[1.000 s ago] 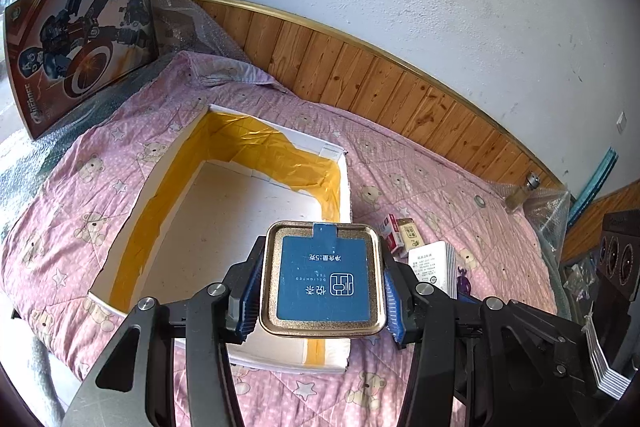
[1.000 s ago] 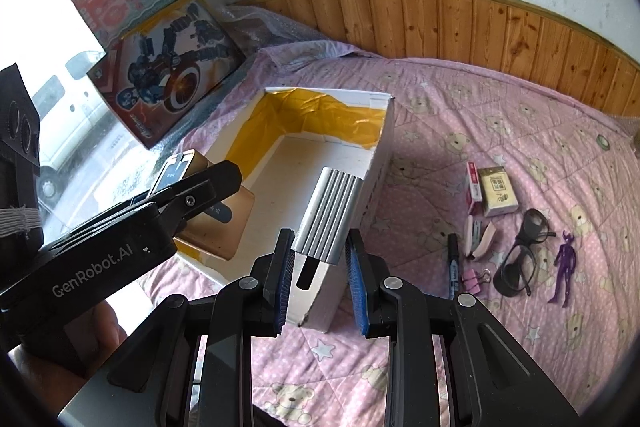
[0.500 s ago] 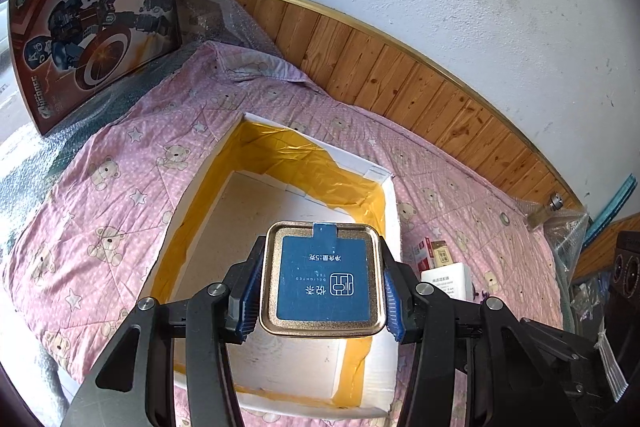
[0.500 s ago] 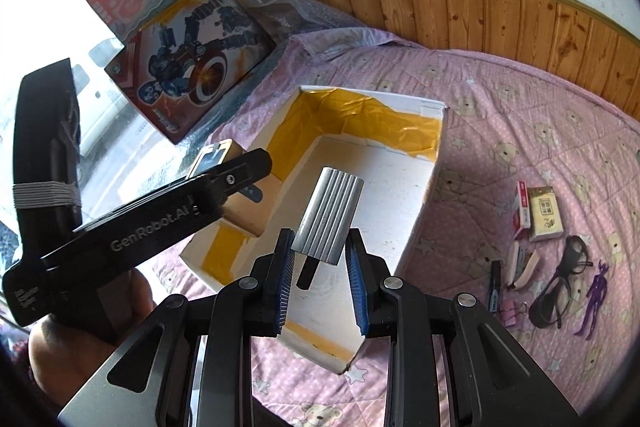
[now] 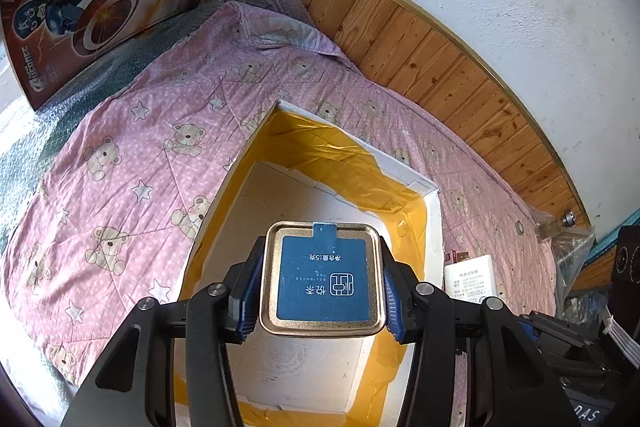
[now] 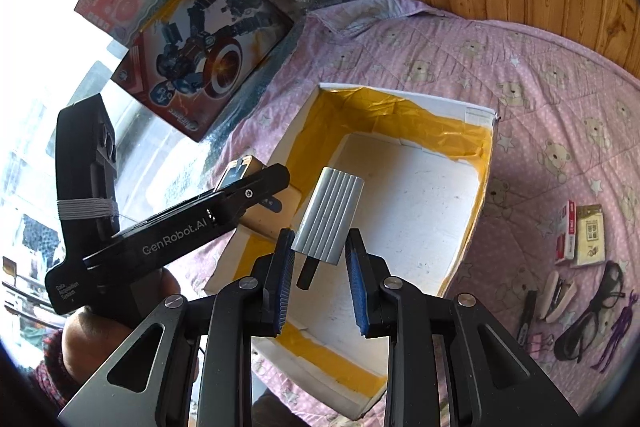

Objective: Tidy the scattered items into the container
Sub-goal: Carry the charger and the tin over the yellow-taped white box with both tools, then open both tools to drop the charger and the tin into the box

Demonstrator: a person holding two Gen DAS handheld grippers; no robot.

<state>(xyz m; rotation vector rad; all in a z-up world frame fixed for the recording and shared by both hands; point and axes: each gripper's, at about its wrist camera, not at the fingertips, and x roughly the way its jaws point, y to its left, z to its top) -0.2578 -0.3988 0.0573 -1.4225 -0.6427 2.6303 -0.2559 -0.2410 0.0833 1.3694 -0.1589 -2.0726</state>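
Observation:
A white box (image 5: 434,219) lined with yellow tape lies open on the pink bear-print bedspread. My left gripper (image 5: 322,291) is shut on a square gold tin (image 5: 323,279) with a blue label, held over the box's near end. In the right wrist view the same box (image 6: 486,147) lies below, and my right gripper (image 6: 320,267) is shut on a silver ribbed device (image 6: 326,215) above its near left part. The left gripper (image 6: 276,179) with the tin (image 6: 256,203) hangs over the box's left wall. The box floor looks bare.
Right of the box lie a red-and-white packet (image 6: 566,235), a beige packet (image 6: 590,241), glasses (image 6: 592,311), a purple figure (image 6: 618,331), a pen (image 6: 526,311) and a white charger (image 5: 474,279). Toy boxes (image 6: 204,51) lean at the left. A wooden panel (image 5: 420,51) runs behind.
Both grippers have moved left and forward over the box, each keeping its item. The box now sits directly beneath them and looks larger.

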